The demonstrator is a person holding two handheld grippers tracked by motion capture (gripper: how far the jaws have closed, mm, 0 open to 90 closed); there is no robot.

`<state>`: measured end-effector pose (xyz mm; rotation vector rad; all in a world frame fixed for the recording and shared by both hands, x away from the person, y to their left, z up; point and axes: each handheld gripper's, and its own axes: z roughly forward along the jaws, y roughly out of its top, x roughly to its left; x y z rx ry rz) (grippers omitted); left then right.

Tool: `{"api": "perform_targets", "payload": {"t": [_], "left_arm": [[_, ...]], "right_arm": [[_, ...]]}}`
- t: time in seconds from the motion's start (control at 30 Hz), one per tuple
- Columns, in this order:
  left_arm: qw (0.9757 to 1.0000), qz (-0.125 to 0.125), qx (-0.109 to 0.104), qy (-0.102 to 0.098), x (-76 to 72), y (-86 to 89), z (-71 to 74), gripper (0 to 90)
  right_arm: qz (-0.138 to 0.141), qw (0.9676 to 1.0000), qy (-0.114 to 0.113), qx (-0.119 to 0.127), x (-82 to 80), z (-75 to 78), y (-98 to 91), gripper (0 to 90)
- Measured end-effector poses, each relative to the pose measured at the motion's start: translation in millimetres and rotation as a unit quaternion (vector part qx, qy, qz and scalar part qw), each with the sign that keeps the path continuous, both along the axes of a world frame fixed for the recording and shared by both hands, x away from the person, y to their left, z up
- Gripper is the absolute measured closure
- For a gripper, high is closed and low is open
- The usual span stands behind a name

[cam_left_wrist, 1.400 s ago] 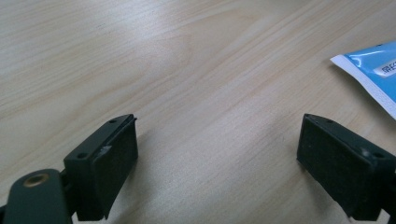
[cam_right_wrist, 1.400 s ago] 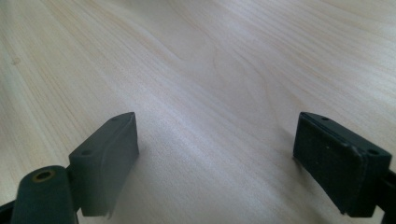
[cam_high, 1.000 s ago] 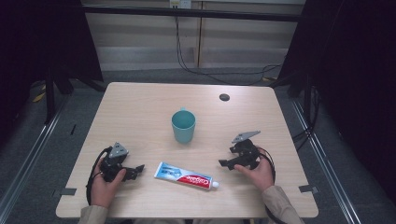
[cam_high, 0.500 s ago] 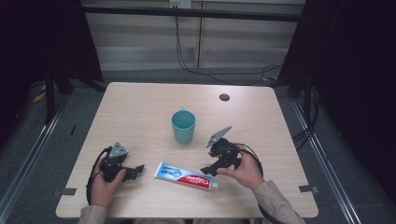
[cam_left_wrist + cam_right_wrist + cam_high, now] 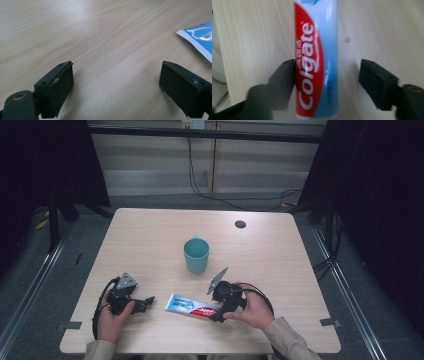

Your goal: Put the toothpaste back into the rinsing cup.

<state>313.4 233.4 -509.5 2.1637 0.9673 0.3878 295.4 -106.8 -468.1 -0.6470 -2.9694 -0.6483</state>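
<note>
High view: tube (image 5: 192,304) lies flat near the table (image 5: 280,270) front edge, in front of the cup (image 5: 196,254); right gripper (image 5: 218,312) straddles its cap end.

Left gripper view: left gripper (image 5: 116,87) gapes, nothing between the jaws.

Right gripper view: jaws have just been closing around the tube (image 5: 317,60), left pad touching, right pad apart, not yet clamped. We judge the off-centre squeeze may skid it sideways.

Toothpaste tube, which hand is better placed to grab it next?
Right. The right gripper has just been closing, fingers astride the tube. The left gripper sits open beside the tube's end.
</note>
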Motion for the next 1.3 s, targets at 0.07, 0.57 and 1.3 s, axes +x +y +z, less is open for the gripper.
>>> {"api": "perform_targets", "payload": {"t": [0.07,0.57,1.3], "left_arm": [[1.0,0.0,0.0,0.0,0.0,0.0,0.0,12.1],[1.0,-0.001,0.007,0.0,-0.2,0.9,0.7,12.0],[0.992,-0.041,-0.118,0.018,-2.6,-33.8,32.8,15.9]], "right_arm": [[0.016,0.9998,0.009,-0.01,-1.4,-3.8,2.5,39.5],[0.009,0.9997,0.005,-0.021,-4.8,2.4,2.8,73.9],[-0.098,0.9852,-0.058,0.128,8.8,45.2,-57.9,74.1]]}}
